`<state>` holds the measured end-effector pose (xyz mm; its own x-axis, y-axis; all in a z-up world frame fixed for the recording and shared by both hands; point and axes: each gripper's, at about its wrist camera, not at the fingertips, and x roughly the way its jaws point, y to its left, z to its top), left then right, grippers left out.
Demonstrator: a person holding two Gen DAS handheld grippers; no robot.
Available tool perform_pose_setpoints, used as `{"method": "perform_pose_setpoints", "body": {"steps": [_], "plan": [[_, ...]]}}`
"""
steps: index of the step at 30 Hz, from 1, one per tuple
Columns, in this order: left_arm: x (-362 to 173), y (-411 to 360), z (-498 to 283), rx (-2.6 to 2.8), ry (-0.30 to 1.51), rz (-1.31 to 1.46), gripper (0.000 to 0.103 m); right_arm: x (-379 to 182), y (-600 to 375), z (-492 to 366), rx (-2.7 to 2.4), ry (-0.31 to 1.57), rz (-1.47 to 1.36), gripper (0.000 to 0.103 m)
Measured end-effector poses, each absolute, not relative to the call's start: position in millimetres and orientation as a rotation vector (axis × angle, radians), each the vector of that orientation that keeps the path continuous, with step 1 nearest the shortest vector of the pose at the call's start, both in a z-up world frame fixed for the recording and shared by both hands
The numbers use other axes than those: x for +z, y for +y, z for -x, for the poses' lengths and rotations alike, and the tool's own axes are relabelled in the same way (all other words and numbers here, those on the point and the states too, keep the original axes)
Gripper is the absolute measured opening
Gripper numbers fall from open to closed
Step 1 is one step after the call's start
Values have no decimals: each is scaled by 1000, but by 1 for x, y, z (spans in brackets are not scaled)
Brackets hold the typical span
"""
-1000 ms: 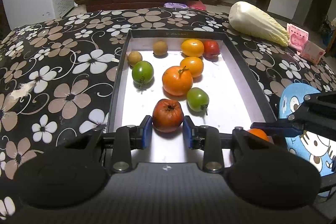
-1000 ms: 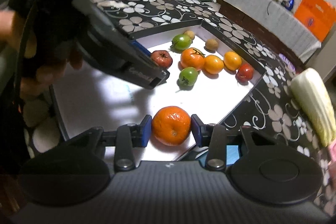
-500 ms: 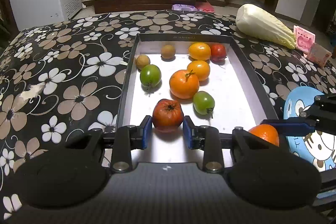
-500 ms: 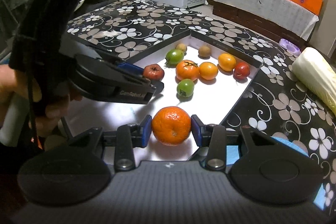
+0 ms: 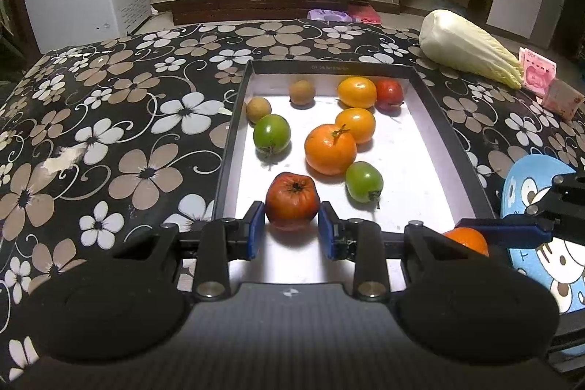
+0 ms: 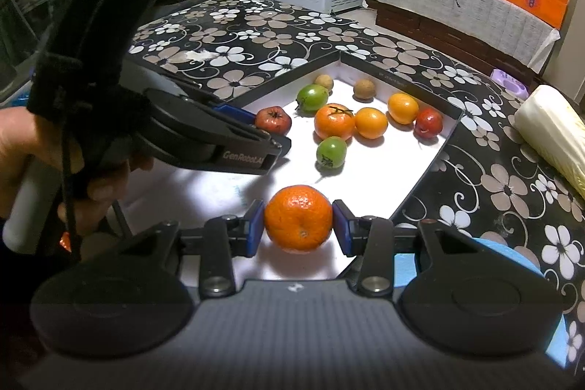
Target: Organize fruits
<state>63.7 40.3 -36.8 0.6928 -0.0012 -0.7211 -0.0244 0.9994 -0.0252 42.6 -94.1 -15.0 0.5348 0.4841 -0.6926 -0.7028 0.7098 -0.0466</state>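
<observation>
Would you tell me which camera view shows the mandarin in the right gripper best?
The right wrist view: the mandarin sits whole and centred between the right gripper pads. The left wrist view shows only an orange sliver of it behind the left gripper's frame, at the tray's near corner.

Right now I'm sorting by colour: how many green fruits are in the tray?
2. One green fruit sits near the tray's left wall, by a small brown fruit. The other green fruit lies just right of the big orange. None seems hidden.
</observation>
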Motion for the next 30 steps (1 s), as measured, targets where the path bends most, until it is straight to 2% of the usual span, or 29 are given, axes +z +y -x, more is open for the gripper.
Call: {"method": "perform_pose_setpoints", "body": {"steps": [30], "plan": [[-38, 41, -63, 18, 803, 35, 37, -11, -95, -42, 732, 691, 330, 43]]}}
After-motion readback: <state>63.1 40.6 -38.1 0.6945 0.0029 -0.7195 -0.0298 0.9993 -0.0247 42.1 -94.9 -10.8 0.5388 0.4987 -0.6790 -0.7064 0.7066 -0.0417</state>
